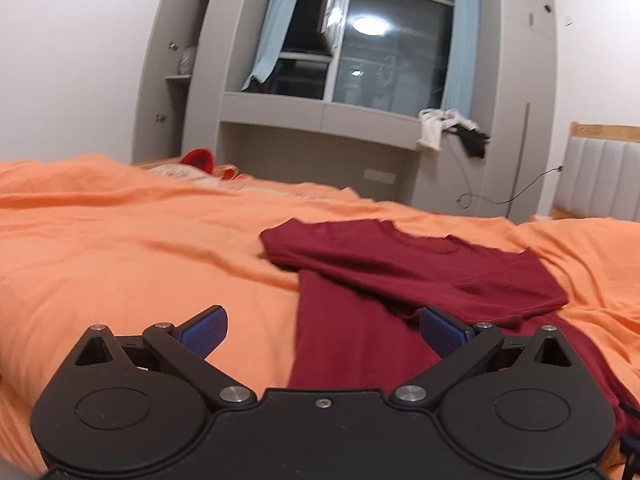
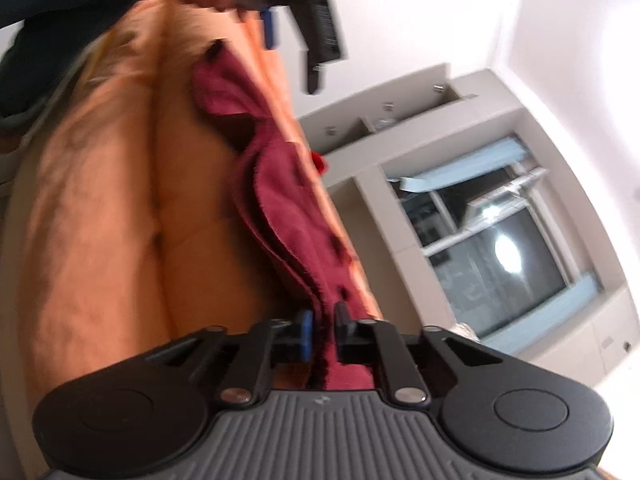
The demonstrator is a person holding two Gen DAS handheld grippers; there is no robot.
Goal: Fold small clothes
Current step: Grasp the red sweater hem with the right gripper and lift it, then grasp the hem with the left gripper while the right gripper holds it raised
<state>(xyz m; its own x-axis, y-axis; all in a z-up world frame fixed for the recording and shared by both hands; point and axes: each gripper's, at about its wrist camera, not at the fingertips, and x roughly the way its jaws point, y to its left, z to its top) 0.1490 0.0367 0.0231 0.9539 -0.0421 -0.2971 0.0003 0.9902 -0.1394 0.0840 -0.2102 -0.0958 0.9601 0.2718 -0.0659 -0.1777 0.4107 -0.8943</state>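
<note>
A dark red T-shirt [image 1: 420, 272] lies partly folded on the orange bedcover [image 1: 120, 248], one sleeve part laid across the body. My left gripper [image 1: 325, 330] is open just above the shirt's near end, with its blue pads [image 1: 206, 326] spread wide and the cloth lying under and between them, untouched. In the right wrist view, which is rolled sideways, my right gripper [image 2: 324, 330] is shut on an edge of the red shirt [image 2: 288, 208]. The cloth runs away from the jaws along the bedcover [image 2: 112, 220].
Grey built-in cabinets and a dark window with blue curtains [image 1: 376, 48] stand beyond the bed. White and black clothes [image 1: 448, 130] hang off the ledge. A red item [image 1: 198, 158] lies at the far bed edge. A padded headboard [image 1: 600, 176] is at the right. A person's hand holds the other gripper [image 2: 316, 36].
</note>
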